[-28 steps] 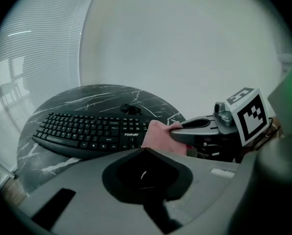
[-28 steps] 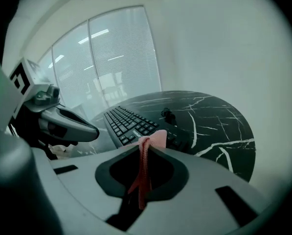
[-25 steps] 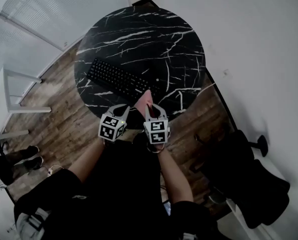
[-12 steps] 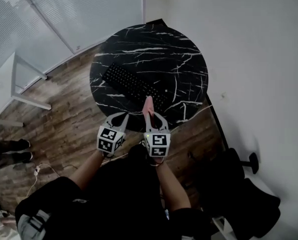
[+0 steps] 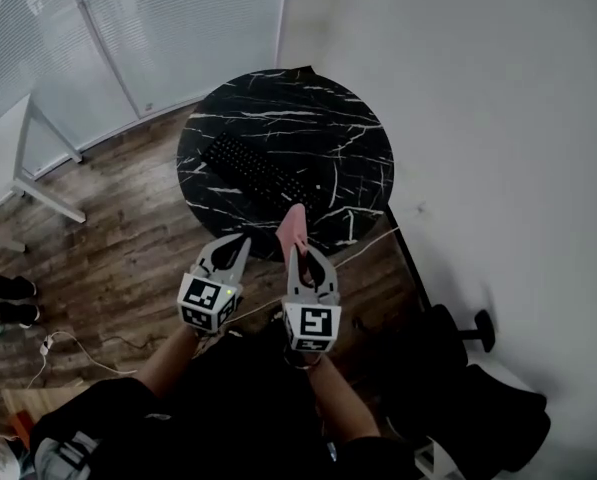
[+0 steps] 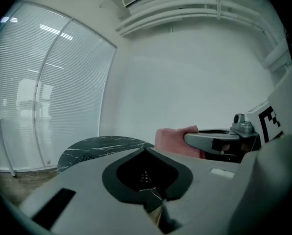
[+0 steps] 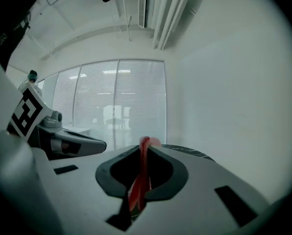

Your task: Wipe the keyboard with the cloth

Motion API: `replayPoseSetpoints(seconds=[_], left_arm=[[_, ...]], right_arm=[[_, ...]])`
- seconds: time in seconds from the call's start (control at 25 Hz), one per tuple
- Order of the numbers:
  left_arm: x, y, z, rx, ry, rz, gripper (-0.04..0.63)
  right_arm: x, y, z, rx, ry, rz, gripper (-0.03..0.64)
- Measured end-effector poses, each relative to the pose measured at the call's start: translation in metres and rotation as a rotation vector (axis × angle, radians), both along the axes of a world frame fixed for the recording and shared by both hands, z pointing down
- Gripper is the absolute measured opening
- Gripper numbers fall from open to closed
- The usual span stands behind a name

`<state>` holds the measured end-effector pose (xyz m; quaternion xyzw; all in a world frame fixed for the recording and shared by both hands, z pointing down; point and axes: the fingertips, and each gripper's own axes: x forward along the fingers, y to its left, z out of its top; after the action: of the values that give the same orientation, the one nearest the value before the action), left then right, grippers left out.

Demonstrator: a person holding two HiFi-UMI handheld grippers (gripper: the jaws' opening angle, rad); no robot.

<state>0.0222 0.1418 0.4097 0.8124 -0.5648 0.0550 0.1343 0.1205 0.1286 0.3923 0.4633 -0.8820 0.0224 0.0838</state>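
Observation:
A black keyboard (image 5: 263,176) lies slantwise on the round black marble table (image 5: 348,138). Both grippers hang short of the table's near edge, over the wooden floor. My right gripper (image 5: 296,250) is shut on a pink cloth (image 5: 294,224), which sticks up between its jaws toward the table; the same cloth (image 7: 144,166) shows edge-on in the right gripper view. My left gripper (image 5: 238,243) sits beside it on the left, jaws together with nothing in them. The left gripper view shows the cloth (image 6: 172,138) and the table (image 6: 97,145) beyond.
A white wall runs along the right, with window blinds (image 5: 158,28) at the back. A white desk frame (image 5: 33,168) stands at the left. A black chair (image 5: 468,388) is at the lower right. Cables (image 5: 78,343) trail over the floor.
Both grippers have drawn back from the table's edge toward me, and the table now looks smaller and farther off. The cloth stays in the right gripper.

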Motion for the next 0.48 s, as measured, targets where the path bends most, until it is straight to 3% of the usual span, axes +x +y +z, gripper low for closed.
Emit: replayPoseSetpoints(seconds=[0.24, 0.48], left_arm=[[0.018, 0.013, -0.032, 0.058, -0.03, -0.029, -0.001], [0.043, 0.016, -0.053, 0.095, -0.042, -0.048, 0.0]], right_arm=[[0.011, 0.011, -0.039, 0.082, -0.018, -0.054, 0.008], [0.041, 0.012, -0.063, 0.105, -0.055, -0.056, 0.008]])
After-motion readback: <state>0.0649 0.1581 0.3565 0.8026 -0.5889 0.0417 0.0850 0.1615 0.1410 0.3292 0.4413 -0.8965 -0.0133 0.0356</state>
